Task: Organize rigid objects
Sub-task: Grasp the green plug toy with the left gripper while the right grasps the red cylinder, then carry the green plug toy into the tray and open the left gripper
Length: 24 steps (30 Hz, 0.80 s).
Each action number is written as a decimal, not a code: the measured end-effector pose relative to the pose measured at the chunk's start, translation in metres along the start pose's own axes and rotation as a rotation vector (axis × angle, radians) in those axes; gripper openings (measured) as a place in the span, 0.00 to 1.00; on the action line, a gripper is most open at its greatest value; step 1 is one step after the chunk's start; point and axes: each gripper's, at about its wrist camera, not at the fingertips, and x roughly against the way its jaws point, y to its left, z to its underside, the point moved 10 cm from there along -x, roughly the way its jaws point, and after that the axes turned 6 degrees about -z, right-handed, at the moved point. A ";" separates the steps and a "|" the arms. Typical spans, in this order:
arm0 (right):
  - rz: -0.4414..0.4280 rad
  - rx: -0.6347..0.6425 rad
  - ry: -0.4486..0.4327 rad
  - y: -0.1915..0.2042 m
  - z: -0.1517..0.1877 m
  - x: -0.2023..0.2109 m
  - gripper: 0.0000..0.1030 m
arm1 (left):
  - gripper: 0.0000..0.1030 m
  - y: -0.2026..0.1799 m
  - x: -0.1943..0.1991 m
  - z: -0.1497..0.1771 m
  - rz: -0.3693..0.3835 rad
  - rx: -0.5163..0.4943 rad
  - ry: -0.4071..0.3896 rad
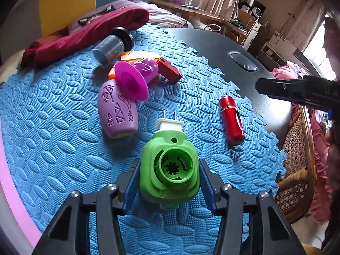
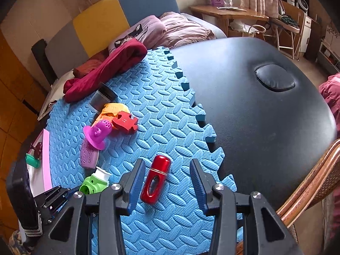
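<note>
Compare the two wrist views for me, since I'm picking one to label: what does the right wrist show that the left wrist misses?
Only the right wrist shows the small green cylinder on the pink-edged board and the open right hand-held gripper straddling, without touching, the red metal capsule. Only the left wrist shows the left hand-held gripper closed around the green plastic housing, seen end-on. Both share the blue foam mat, purple patterned shell and magenta flanged cup.
</note>
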 end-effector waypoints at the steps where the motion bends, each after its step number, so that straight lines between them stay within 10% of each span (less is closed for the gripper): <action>1: 0.003 0.000 0.009 0.001 0.001 -0.002 0.42 | 0.51 0.002 0.002 0.002 -0.007 0.000 -0.009; 18: 0.192 -0.012 0.140 0.012 0.032 -0.068 0.44 | 0.51 0.059 0.039 0.058 -0.049 0.147 -0.108; 20: 0.206 0.044 0.102 0.019 0.032 -0.067 0.27 | 0.51 0.058 0.039 0.058 -0.052 0.148 -0.118; 24: 0.043 0.174 0.042 0.059 0.039 -0.071 0.25 | 0.51 0.059 0.039 0.057 -0.048 0.163 -0.128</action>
